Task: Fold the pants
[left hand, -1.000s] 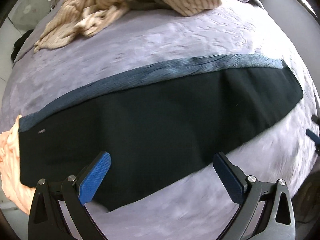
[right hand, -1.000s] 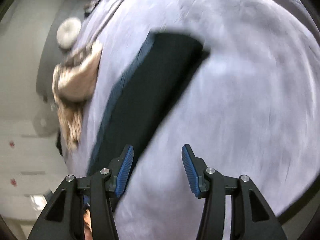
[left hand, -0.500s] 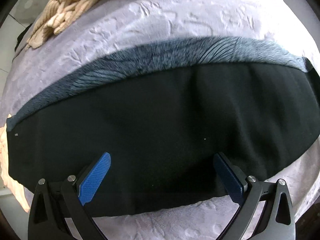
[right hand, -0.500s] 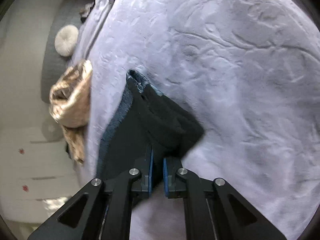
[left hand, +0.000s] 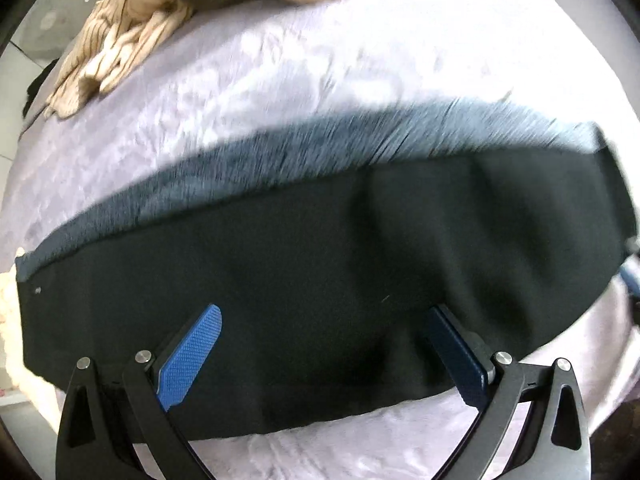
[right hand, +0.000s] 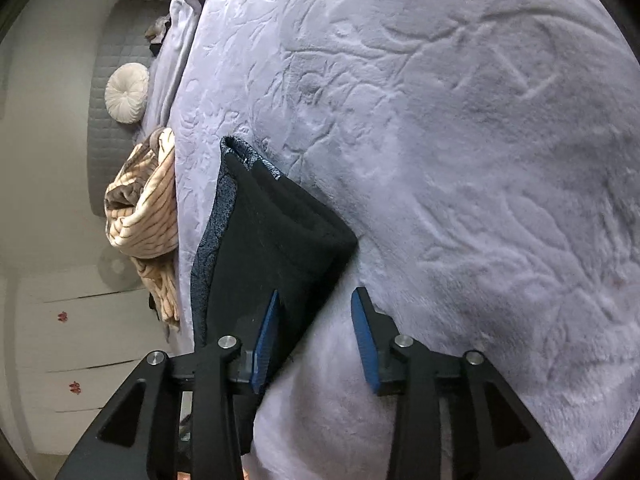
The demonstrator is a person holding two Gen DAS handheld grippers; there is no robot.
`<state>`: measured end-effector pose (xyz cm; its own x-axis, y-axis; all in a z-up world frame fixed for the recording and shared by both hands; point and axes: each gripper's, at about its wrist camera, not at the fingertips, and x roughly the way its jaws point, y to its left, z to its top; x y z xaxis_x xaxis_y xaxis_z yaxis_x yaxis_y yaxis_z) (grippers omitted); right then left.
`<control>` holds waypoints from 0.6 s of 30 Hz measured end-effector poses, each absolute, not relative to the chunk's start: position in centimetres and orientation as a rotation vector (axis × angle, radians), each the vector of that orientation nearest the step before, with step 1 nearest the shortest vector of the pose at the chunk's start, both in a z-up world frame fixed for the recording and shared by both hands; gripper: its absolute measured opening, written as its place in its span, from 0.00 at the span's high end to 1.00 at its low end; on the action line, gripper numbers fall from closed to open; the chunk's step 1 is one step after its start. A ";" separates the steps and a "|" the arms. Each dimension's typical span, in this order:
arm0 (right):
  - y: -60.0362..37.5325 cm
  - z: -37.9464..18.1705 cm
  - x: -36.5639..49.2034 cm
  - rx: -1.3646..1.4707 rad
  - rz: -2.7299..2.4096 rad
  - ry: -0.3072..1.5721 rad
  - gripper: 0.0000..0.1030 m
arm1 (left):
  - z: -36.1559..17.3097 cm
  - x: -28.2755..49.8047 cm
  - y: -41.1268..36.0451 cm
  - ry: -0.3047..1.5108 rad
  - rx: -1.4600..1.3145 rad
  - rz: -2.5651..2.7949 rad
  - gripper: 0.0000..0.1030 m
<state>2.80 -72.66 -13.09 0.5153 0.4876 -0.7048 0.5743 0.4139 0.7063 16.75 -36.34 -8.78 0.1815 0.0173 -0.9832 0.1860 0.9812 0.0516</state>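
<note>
The pants [left hand: 320,264] are laid lengthwise across the lavender bedspread [right hand: 460,160], dark, soft and limp with a fleecy lining, so they are best taken at a hem corner or edge. The left gripper [left hand: 324,348] is held wide apart over the cloth; the right gripper [right hand: 316,340] is parted at the leg end. Only the right view shows the round cushion [right hand: 127,98] at ten o'clock.

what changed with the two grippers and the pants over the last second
The right gripper first shut on the end of the black pants, then opened again; its jaws now stand apart with that corner lying between them. The left gripper moved in over the pants' near edge, staying open. The pants stayed spread along the lavender blanket, and the striped beige cloth stayed put.
</note>
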 end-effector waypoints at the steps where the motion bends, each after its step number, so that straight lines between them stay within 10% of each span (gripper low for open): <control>1: -72.6 -13.2 3.2 1.207 -0.063 1.104 0.58 | -8.1 17.3 -36.6 1.362 0.167 -0.134 0.00; 18: -71.0 -15.1 6.5 1.243 0.068 1.044 0.48 | -9.2 22.0 -38.8 1.281 0.149 -0.117 0.00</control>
<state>6.48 -71.01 -15.07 0.5627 0.5602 -0.6079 0.4766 0.3810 0.7923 21.97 -38.83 -9.17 0.2818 -0.0042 -0.9595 0.1694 0.9845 0.0454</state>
